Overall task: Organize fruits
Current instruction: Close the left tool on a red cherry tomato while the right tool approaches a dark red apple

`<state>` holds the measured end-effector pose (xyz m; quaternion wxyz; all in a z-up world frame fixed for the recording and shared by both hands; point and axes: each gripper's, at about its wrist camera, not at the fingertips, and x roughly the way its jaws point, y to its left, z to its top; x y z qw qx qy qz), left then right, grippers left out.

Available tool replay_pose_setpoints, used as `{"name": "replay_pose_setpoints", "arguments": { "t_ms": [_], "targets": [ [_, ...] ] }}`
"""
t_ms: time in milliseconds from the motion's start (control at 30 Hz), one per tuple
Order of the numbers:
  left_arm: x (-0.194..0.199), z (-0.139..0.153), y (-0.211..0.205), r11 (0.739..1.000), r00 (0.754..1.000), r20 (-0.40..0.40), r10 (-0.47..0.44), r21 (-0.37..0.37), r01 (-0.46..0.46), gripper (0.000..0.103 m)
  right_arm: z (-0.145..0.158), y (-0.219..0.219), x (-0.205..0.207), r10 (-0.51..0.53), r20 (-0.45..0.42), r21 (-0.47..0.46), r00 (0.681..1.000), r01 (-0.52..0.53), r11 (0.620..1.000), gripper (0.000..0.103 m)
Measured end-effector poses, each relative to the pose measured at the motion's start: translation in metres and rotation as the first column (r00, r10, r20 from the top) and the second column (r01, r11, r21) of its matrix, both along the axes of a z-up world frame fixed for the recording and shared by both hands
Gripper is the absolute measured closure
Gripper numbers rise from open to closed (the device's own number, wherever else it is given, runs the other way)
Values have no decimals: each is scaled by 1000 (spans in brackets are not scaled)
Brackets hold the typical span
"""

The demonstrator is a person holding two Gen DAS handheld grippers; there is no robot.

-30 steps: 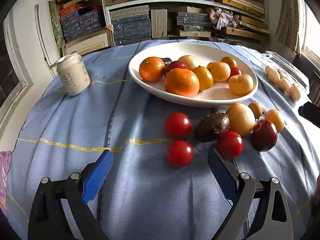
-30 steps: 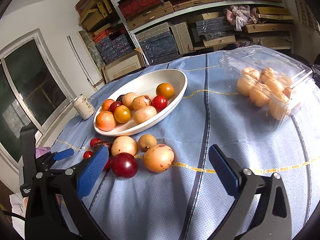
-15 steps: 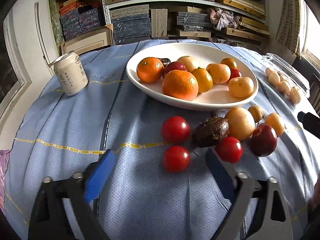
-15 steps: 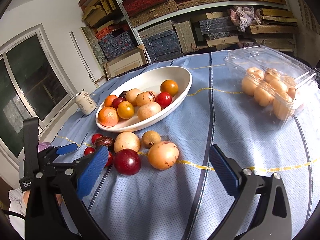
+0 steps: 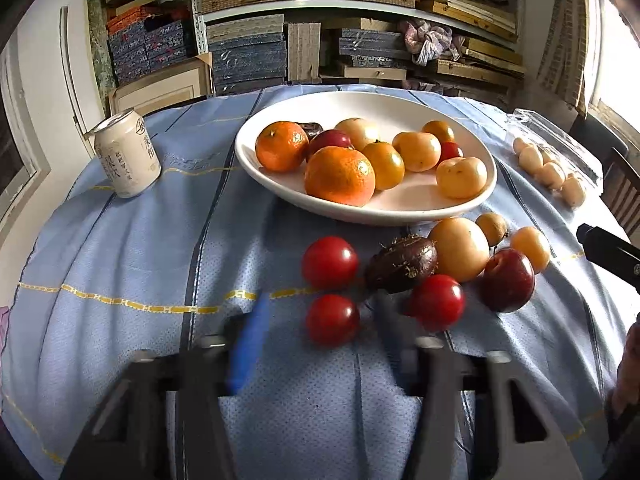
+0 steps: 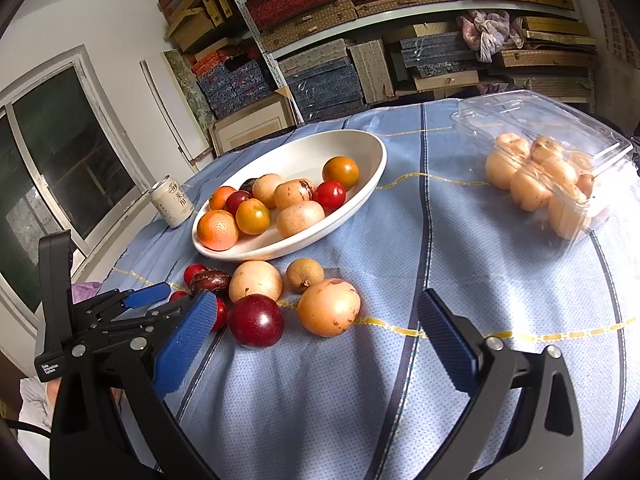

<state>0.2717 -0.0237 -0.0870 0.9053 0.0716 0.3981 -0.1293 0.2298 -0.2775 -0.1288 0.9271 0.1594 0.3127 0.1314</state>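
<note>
Three red tomatoes: nearest one point(image 5: 333, 319) lies between the closing, blurred left gripper point(image 5: 320, 334) jaws, apparently untouched
Right gripper point(image 6: 316, 322): jaws wide, empty
Bowl point(image 5: 400, 110): holds oranges

Left gripper point(image 5: 320, 320) angles down, jaws closing (blurred by motion); right gripper point(image 6: 316, 332) hovers, jaws spread wide.

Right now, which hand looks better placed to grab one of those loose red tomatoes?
Left. The left gripper has the nearest red tomato between its closing fingers. The right gripper stands open over bare cloth, beside the dark red plum.
</note>
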Motion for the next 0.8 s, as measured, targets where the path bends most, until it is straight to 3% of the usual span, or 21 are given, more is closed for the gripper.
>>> {"name": "replay_pose_setpoints", "arguments": {
  "t_ms": [33,67,567,800],
  "targets": [
    [1,-1,0,1000,1000,-9,-2,-5,2,76,0,0,0,0,1,-1,1000,0,1000,5],
    [3,-2,1,1000,1000,-23,-5,-12,5,76,0,0,0,1,2,-2,1000,-1,1000,5],
    [4,-6,-2,999,998,-55,-39,-36,37,77,1,3,-2,16,7,-15,1000,-16,1000,5],
    [-7,2,5,999,1000,-4,-19,-49,19,77,15,15,-10,41,76,-132,996,-30,991,5]
  ]
}}
